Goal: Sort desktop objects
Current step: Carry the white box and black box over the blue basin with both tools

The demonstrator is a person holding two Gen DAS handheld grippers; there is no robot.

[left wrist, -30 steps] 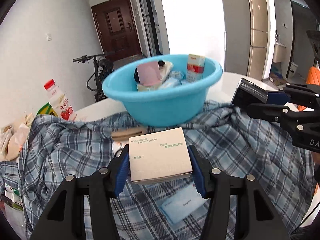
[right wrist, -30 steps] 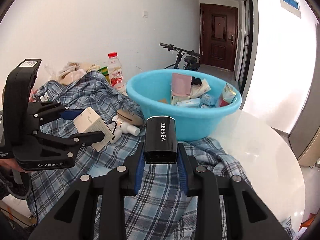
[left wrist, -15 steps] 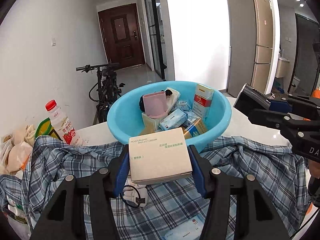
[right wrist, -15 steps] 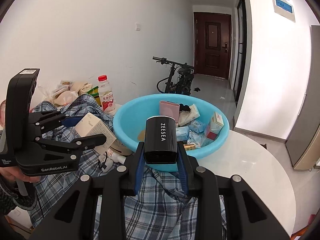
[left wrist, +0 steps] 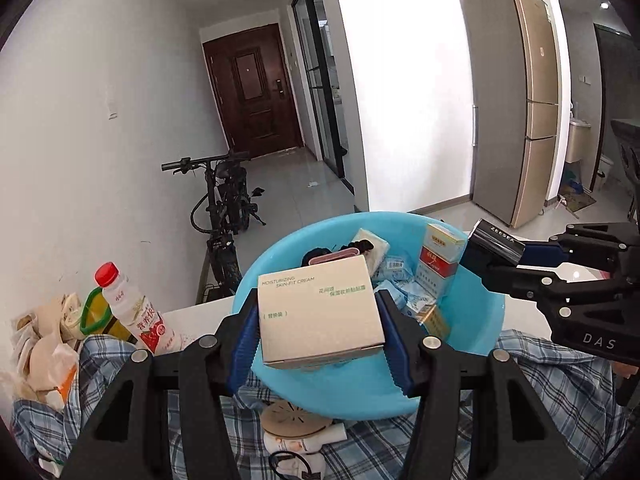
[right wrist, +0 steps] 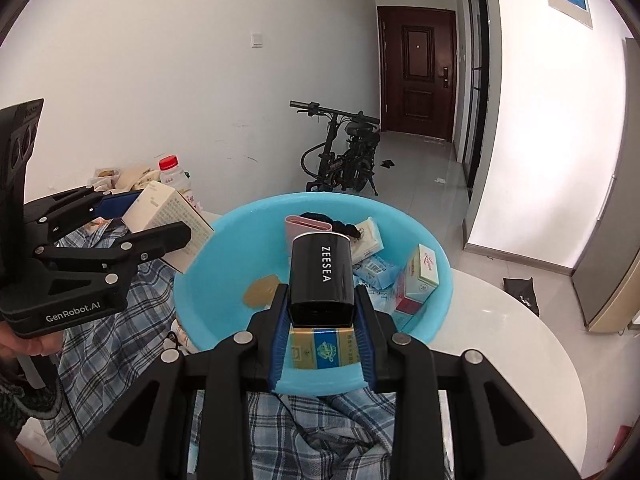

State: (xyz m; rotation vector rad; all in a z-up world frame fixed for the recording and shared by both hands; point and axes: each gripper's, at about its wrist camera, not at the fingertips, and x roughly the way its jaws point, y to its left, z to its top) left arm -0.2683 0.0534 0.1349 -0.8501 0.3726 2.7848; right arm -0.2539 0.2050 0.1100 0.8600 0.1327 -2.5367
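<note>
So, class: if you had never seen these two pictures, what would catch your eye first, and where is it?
First the bright blue basin in the middle, already holding small boxes and packets. Right over its near rim, the left claw grips a beige cream box and the right claw grips a black ZEESEA box. Below lies a plaid shirt.

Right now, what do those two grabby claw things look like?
Both are matte black plastic with silver round bolts and ridged blue pads inside the fingers. The left gripper has white "GenRobot.AI" lettering on its side; the right gripper reads "DAS". A dark knitted cuff shows at the hand holding the left one.
</note>
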